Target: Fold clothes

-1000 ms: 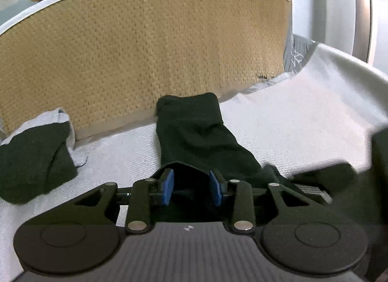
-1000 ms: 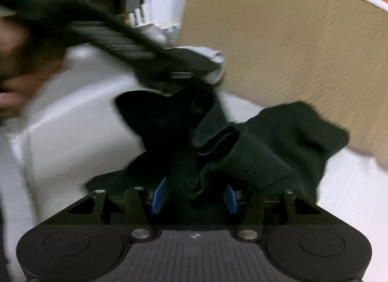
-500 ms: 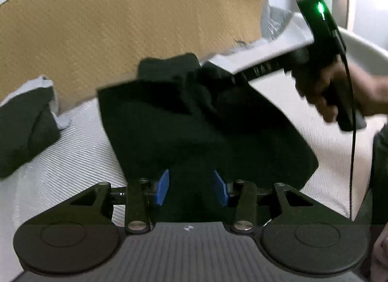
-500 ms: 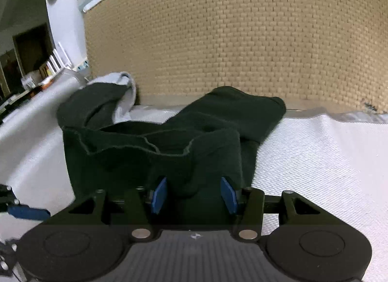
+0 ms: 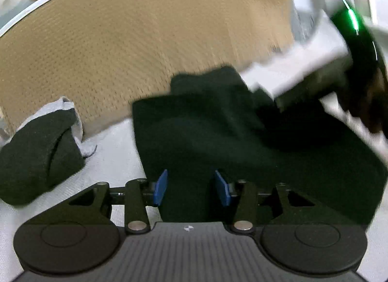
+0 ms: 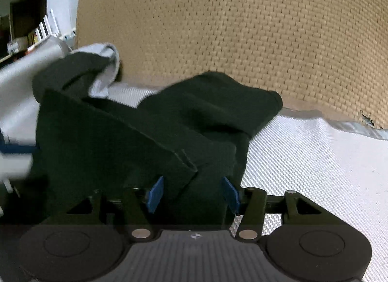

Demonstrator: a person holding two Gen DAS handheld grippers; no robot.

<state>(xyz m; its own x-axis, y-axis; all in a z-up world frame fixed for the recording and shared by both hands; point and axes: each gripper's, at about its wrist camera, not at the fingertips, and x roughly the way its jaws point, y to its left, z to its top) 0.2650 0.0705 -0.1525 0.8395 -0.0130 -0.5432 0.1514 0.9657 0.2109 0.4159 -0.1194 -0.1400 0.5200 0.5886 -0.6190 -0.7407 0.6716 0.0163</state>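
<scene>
Lying on the white woven bed surface [image 6: 303,160] against a tan wicker headboard [image 6: 242,39], the dark garment [image 5: 218,141] runs between both tools. The left gripper [image 5: 191,187] has its 2 blue pads apart, cloth between them. The right gripper [image 6: 192,193] is opening over a folded edge (pads not pressing). A second dark bundle [image 5: 36,155] sits apart, at left.

Dark garment [image 5: 218,141] now spread wider, folded over; both tongs' jaws wider, right tongs [image 6: 191,193] opening.
</scene>
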